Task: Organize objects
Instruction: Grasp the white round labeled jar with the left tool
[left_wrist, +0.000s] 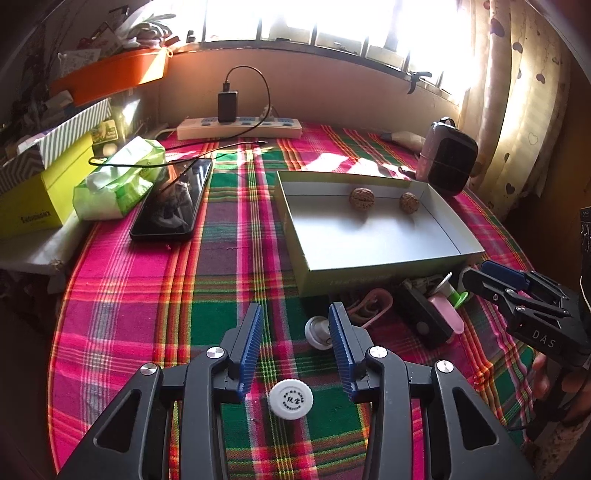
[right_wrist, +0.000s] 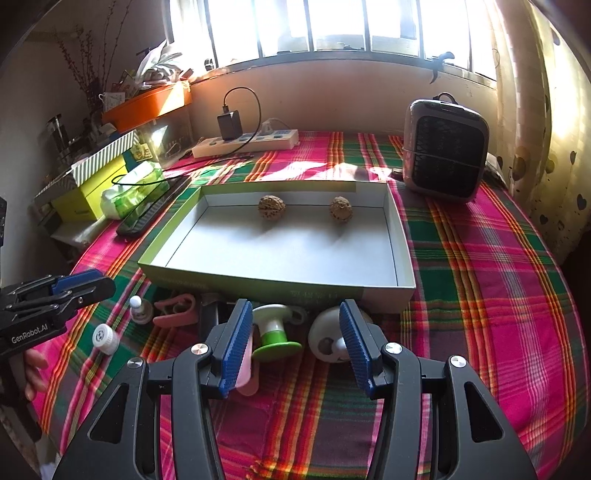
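A white bottle cap (left_wrist: 290, 398) lies flat, printed top up, on the plaid tablecloth (left_wrist: 147, 295) between the left gripper (left_wrist: 296, 321)'s arms, behind its parted blue pads, which touch nothing. The right gripper (right_wrist: 295, 325) also stands wide and empty, tilted downward over a green-footed white stopper (right_wrist: 275, 334) lying on its side, foot toward the camera. At twelve o'clock sits the shallow box (right_wrist: 402, 236), long axis crosswise, two walnuts (right_wrist: 271, 208) against its far wall. Farther off: a power strip (right_wrist: 245, 142) at eleven, a small heater (right_wrist: 445, 147) at one, under the sunlit window (right_wrist: 332, 26).
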